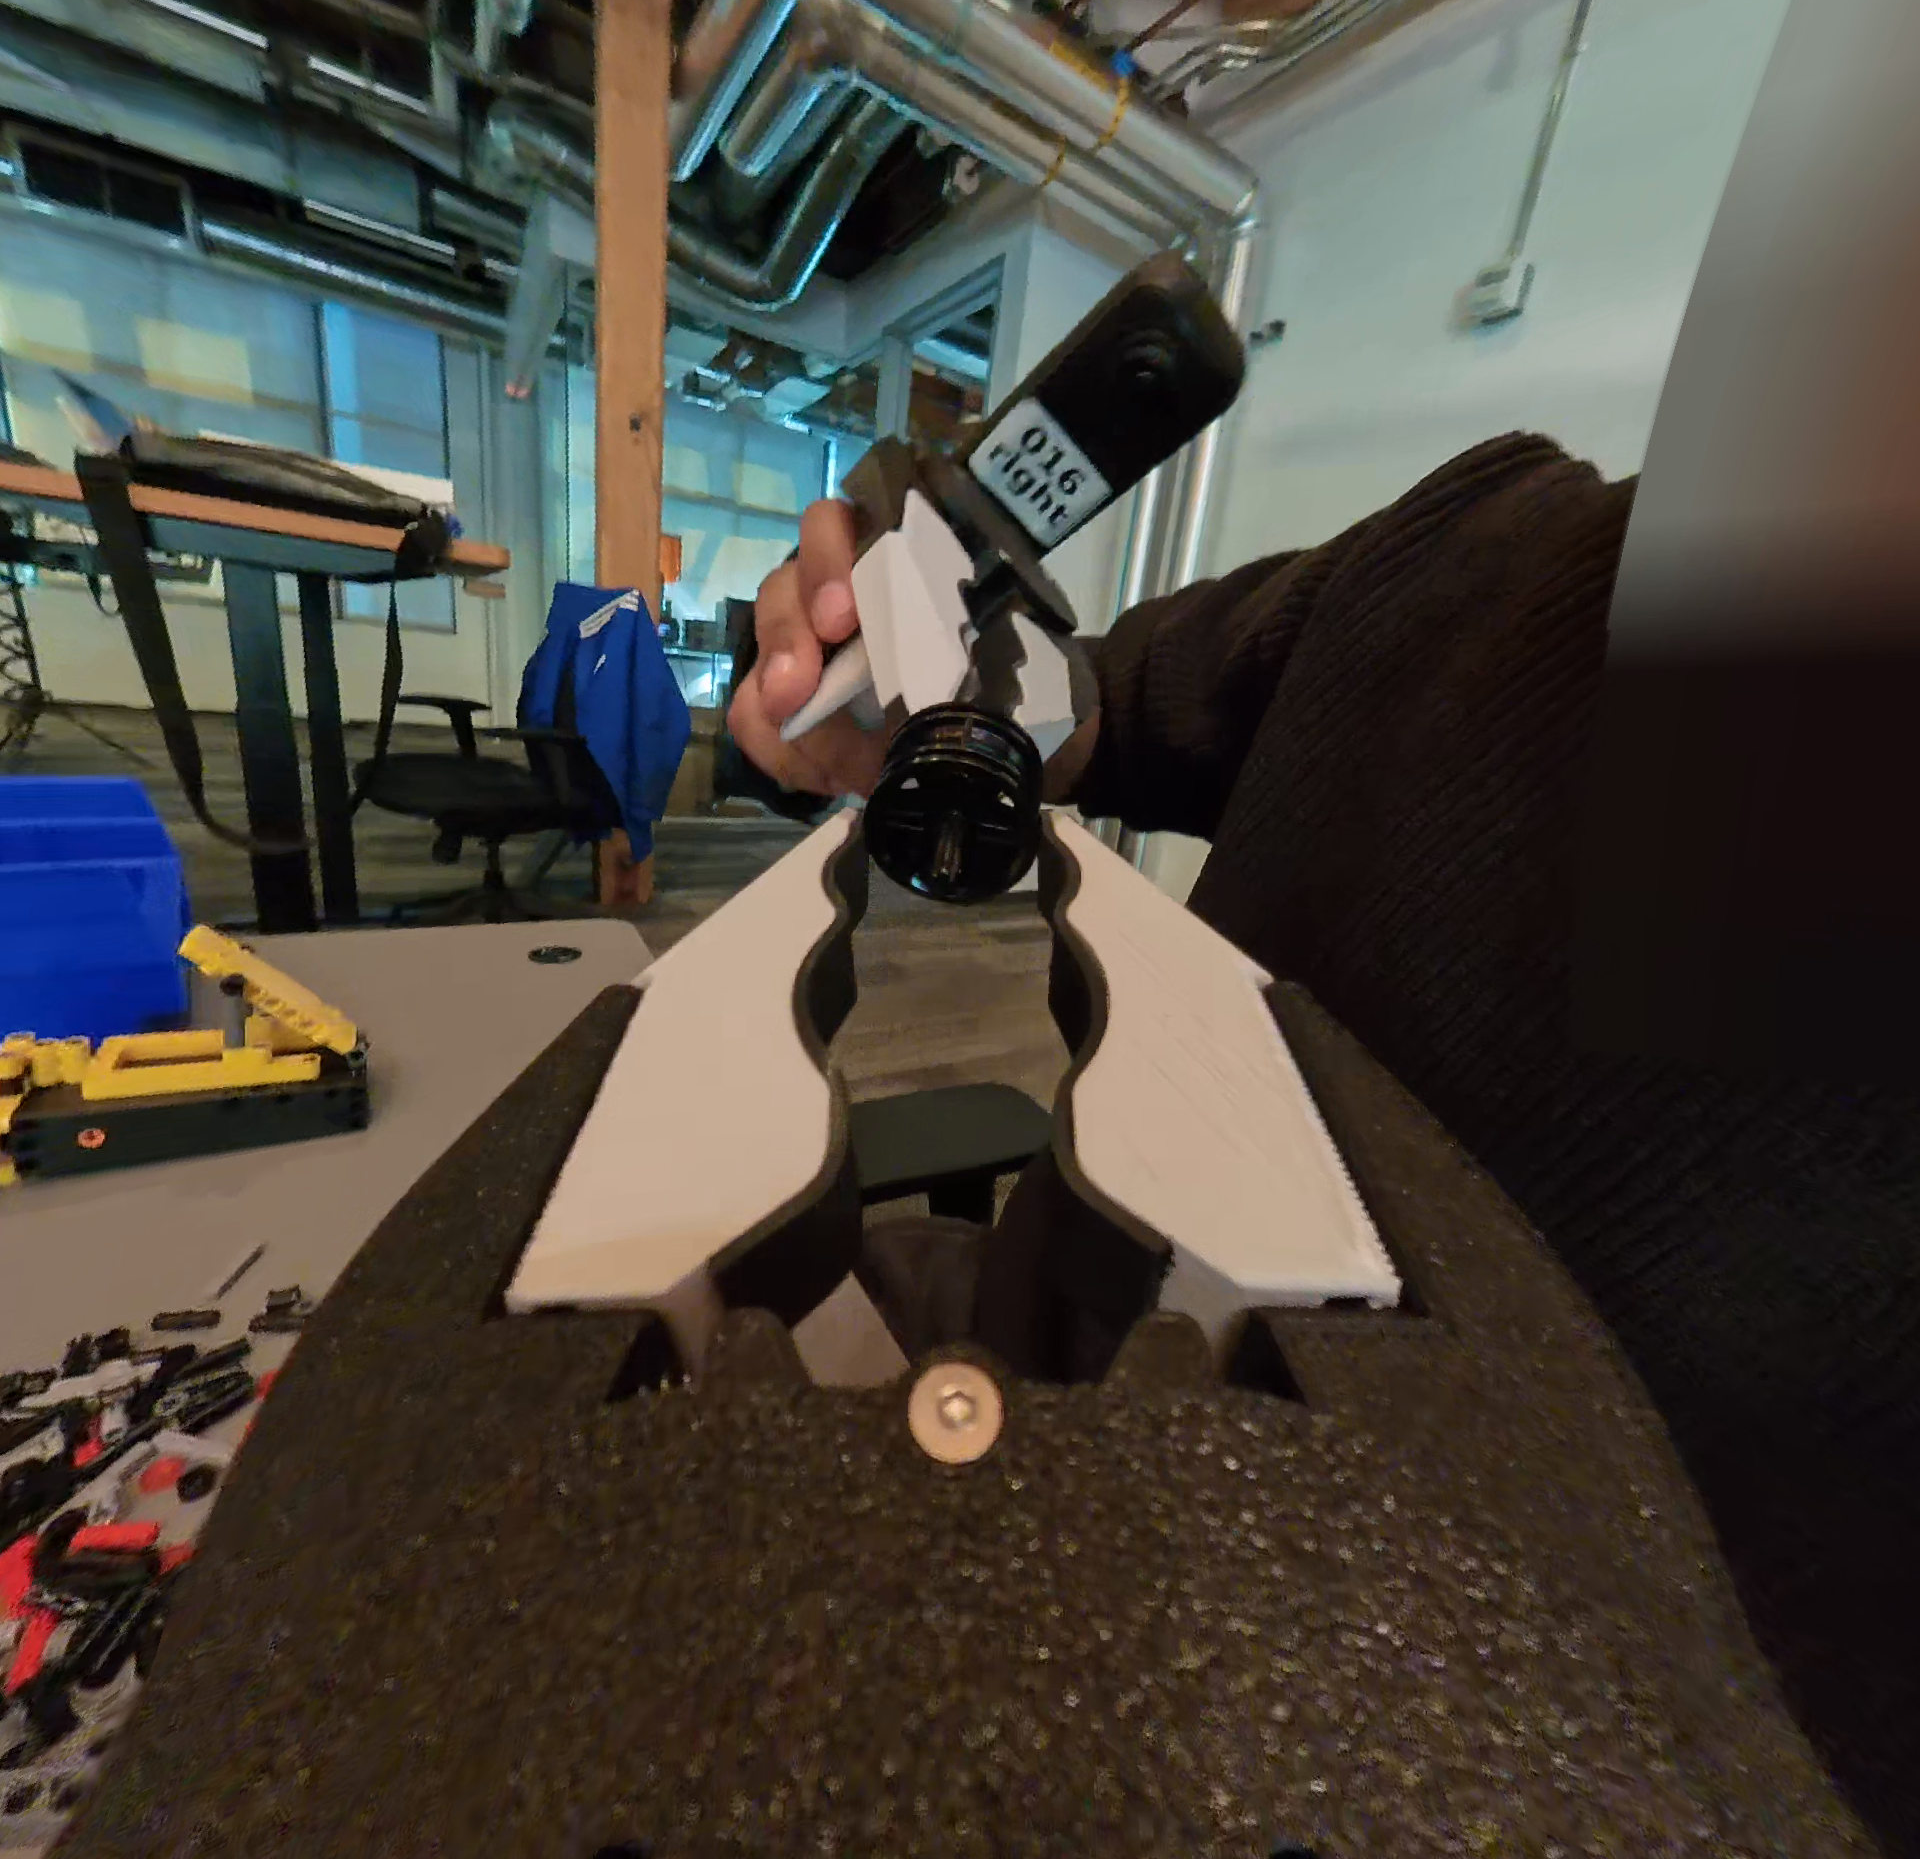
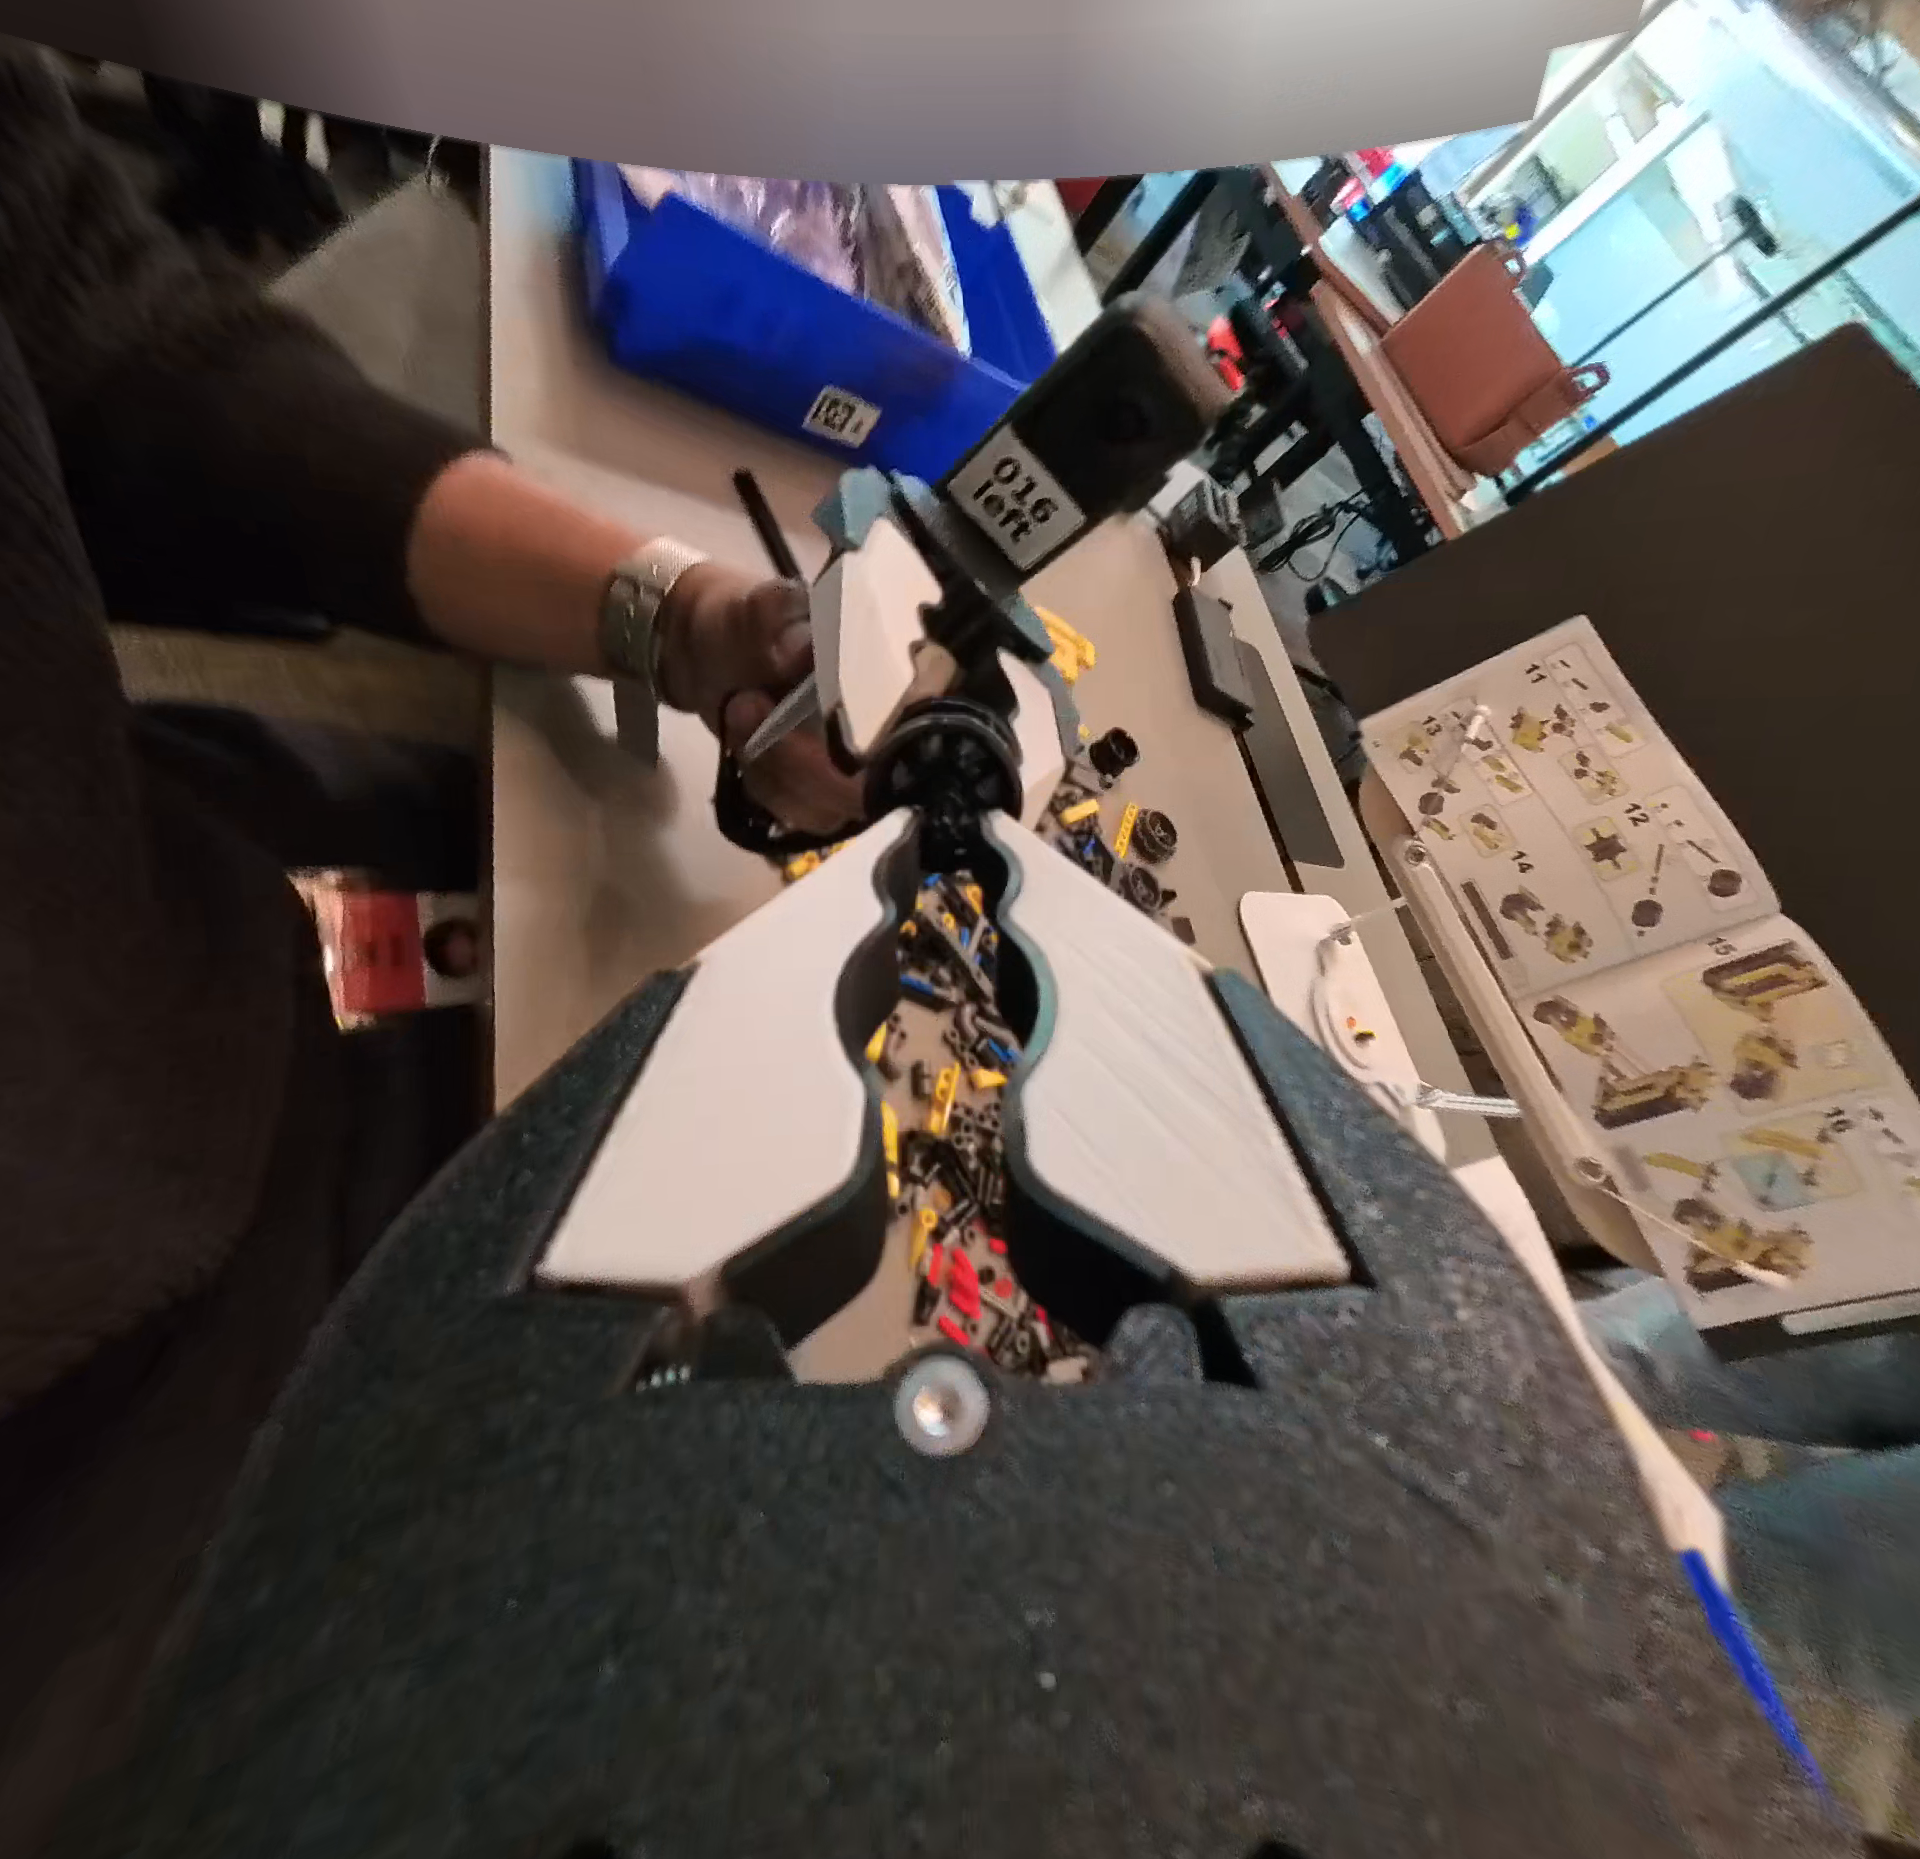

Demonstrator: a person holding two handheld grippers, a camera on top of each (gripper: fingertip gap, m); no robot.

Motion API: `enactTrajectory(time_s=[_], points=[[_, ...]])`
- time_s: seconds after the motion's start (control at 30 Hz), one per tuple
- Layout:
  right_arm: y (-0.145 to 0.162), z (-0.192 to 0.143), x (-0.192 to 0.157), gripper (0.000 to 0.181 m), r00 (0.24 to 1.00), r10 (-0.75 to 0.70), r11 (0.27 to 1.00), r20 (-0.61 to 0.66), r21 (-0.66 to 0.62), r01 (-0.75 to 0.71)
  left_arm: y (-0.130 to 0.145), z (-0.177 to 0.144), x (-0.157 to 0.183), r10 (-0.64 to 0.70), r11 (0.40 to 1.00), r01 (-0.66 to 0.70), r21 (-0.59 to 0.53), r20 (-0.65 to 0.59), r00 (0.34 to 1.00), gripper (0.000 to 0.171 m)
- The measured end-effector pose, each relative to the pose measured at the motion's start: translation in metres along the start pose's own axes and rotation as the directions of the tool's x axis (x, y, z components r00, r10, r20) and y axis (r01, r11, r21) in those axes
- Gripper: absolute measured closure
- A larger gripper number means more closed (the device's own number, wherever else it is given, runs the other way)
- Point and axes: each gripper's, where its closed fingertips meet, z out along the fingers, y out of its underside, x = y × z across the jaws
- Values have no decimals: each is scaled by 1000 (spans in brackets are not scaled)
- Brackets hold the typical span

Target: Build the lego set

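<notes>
- Two tools meet in mid-air above the bench [image 1: 436, 1030], both on one small assembly.
- The left tool [image 1: 951, 835] has its fingertips pressed against either side of a black wheel [image 1: 954, 807], which it grips by the rim off the bench's near edge.
- The right tool [image 2: 943, 841] is nearly closed, pinching a black stub [image 2: 940, 822] that seems to stick out of the wheel's hub. Whether it is an axle or a pin is too small to tell.
- Built, by the look of it: a yellow-and-black model [image 1: 187, 1071] stands partly made on the bench, well apart from the tools.
- Unbuilt: a large heap of loose parts [image 2: 945, 1113] in black, yellow and red lies spread on the bench, and spare wheels [image 2: 1153, 830] lie beyond it, so I judge much is left.
- Only the right wrist view shows the open instruction booklet [image 2: 1621, 978] propped at the side, and the stub in the pinch.
- Only the left wrist view shows the model, the wheel's spoked face end-on, and an office chair [image 1: 488, 770] with a blue jacket behind.
- A blue bin [image 1: 83, 895] shows in both.
</notes>
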Motion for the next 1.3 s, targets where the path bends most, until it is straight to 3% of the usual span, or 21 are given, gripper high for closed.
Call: enactTrajectory(time_s=[0.27, 0.97, 1.17, 1.3], points=[[2, 0, 3, 169, 995, 99, 994, -10, 44, -98, -1, -2, -3, 74, 997, -74, -7, 51, 996, 140], [-3, 6, 1, 175, 986, 156, 987, 59, 35, -159, 2, -1, -2, 104, 995, -103, -19, 54, 993, 139], [9, 10, 13, 175, 979, 199, 979, 51, -59, -196, -10, -27, -19, 64, 997, -56, -52, 173, 983, 139], [34, 25, 8, 175, 955, 283, 937, 89, -237, -255, -18, -64, -45, 60, 994, -21, -109, 378, 924, 141]])
